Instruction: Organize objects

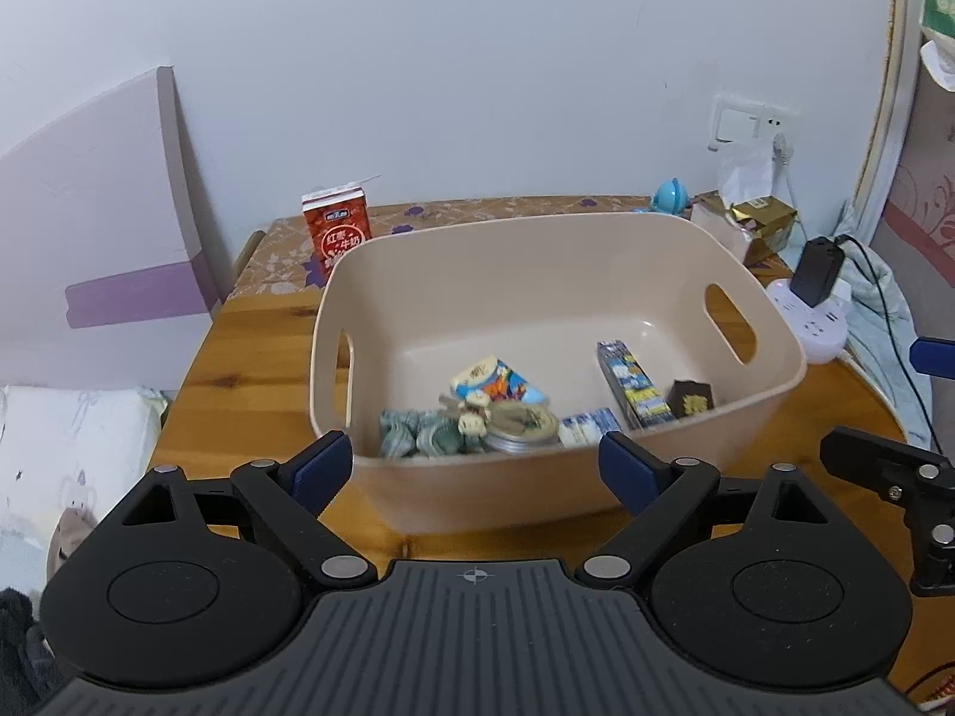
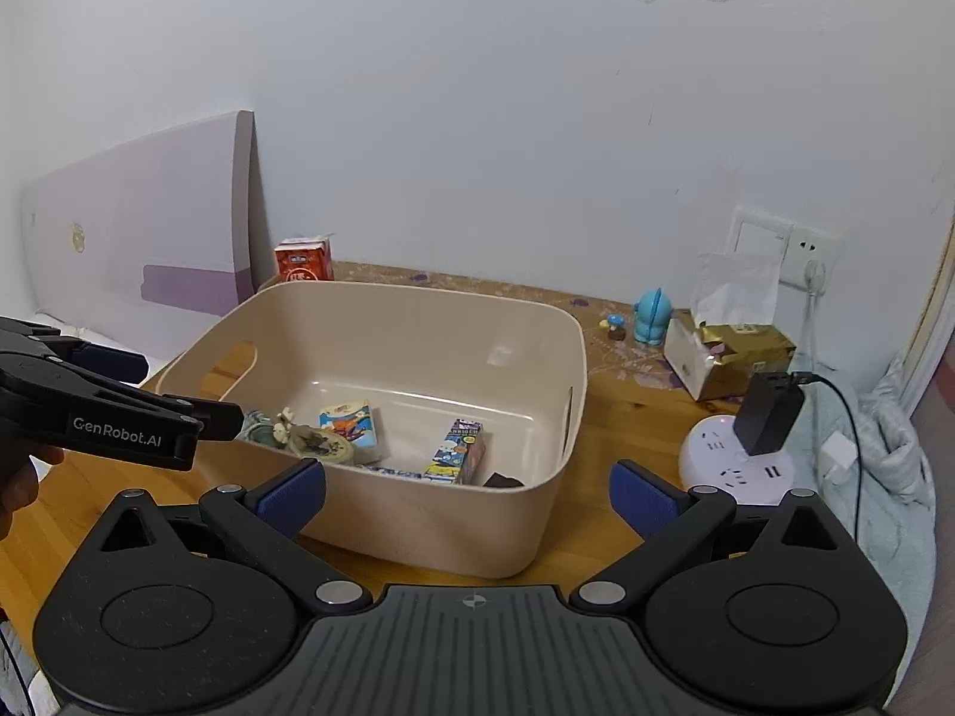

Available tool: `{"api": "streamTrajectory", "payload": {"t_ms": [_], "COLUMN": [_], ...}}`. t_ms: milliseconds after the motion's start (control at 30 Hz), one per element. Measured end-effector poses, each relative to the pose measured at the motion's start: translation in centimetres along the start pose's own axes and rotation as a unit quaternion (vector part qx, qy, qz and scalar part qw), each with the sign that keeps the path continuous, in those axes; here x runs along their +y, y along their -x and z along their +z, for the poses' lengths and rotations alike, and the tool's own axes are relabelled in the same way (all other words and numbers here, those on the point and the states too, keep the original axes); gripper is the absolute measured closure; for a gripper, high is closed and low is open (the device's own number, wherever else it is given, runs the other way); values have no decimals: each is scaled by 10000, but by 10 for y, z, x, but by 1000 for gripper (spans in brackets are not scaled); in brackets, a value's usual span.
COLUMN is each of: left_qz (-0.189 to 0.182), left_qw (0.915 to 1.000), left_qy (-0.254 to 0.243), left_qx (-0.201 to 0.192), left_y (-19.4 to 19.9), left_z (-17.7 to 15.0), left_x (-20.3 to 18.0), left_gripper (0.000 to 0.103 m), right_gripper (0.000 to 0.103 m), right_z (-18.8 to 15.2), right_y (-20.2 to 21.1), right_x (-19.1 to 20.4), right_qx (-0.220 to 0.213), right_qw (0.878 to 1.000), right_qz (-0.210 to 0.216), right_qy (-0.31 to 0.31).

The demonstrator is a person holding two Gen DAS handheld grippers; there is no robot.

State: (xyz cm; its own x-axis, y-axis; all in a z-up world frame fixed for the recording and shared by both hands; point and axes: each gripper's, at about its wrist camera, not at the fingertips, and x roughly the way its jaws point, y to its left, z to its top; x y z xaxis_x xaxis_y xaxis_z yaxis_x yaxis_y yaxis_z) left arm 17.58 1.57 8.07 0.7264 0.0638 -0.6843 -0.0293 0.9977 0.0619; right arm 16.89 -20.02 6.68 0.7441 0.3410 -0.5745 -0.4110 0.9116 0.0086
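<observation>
Basket [image 1: 627, 227] just beyond left tool [image 1: 474, 468]

The bin [image 1: 597, 274] is plain pale beige, standing on an orange-brown wooden table [image 1: 250, 370] whose far strip is covered by a tan cloth [image 1: 477, 209] printed with purple flowers; behind it stands a red milk carton [image 1: 337, 227] with white lettering, against a bluish-white wall [image 1: 477, 59]. In the bin lie a white packet [image 2: 349, 423] with blue and orange cartoon print, a tall box [image 2: 456, 453] in blue and yellow, a dark brown packet [image 1: 692, 397] with gold marks, and a grey-green knitted bundle [image 1: 418, 438]. Both grippers, left [image 1: 474, 465] and right [image 2: 468, 492], are black with dark blue pads; to the side are a light blue toy [image 2: 650, 316], a gold-and-white tissue pack [image 2: 728, 352] and a white power strip [image 2: 734, 465] holding a black charger [image 2: 767, 417].
</observation>
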Motion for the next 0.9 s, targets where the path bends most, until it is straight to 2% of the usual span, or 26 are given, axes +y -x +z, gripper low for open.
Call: {"api": "streamTrajectory", "payload": {"t_ms": [533, 900], "left_qz": [-25, 2], "left_qw": [9997, 9998], "left_qy": [83, 146], "left_qx": [-225, -148], "left_y": [68, 98], "left_z": [-53, -86], "left_x": [-13, -18], "left_gripper": [12, 12], "right_gripper": [0, 0], "right_z": [-40, -66], "right_y": [54, 75], "right_x": [15, 16], "right_qx": [78, 263], "right_qw": [9998, 9991], "right_qz": [162, 258], "right_qy": [-129, -231]}}
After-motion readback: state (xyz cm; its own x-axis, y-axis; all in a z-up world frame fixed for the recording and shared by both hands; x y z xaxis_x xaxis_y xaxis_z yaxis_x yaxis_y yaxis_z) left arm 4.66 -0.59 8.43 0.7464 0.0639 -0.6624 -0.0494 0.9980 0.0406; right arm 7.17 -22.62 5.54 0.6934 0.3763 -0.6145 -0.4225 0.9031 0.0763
